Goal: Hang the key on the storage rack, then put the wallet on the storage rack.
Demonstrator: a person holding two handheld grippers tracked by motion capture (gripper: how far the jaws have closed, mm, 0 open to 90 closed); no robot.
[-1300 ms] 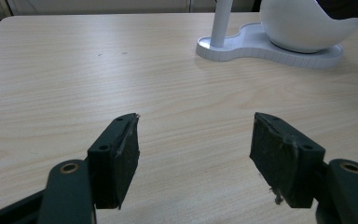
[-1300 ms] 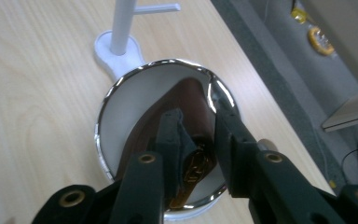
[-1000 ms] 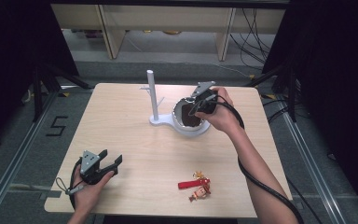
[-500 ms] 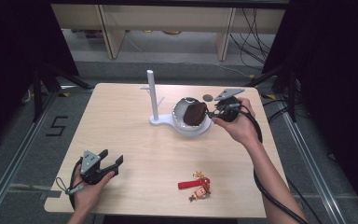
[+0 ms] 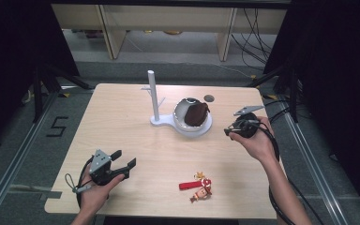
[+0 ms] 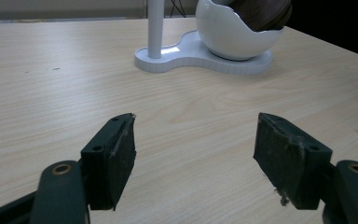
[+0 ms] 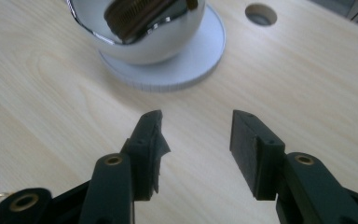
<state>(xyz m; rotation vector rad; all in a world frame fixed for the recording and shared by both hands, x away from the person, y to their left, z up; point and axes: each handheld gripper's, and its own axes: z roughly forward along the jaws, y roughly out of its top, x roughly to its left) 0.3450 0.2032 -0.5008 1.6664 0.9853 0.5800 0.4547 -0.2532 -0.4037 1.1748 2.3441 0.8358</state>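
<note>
A white stand has an upright post [image 5: 153, 93] and an egg-shaped bowl [image 5: 182, 118] on one base. A dark brown ribbed thing [image 5: 197, 114] lies in the bowl [image 7: 144, 46]. My right gripper [image 5: 228, 130] hovers just right of the bowl and points at it. Its jaws [image 7: 196, 135] are open with nothing between them and have just been opening. My left gripper [image 5: 125, 158] sits low at the table's front left, facing the stand [image 6: 233, 37]. Its jaws [image 6: 196, 144] stand wide open over bare wood and have just been opening too.
A keychain with a red tag and a small figure [image 5: 198, 185] lies near the front edge, between the two hands. A round hole [image 5: 209, 98] is set in the tabletop behind the bowl. Shelves and cables stand beyond the far edge.
My right gripper has drawn back from the bowl to the right and nearer the front, leaving the brown thing in the bowl. The left hand has hardly shifted.
</note>
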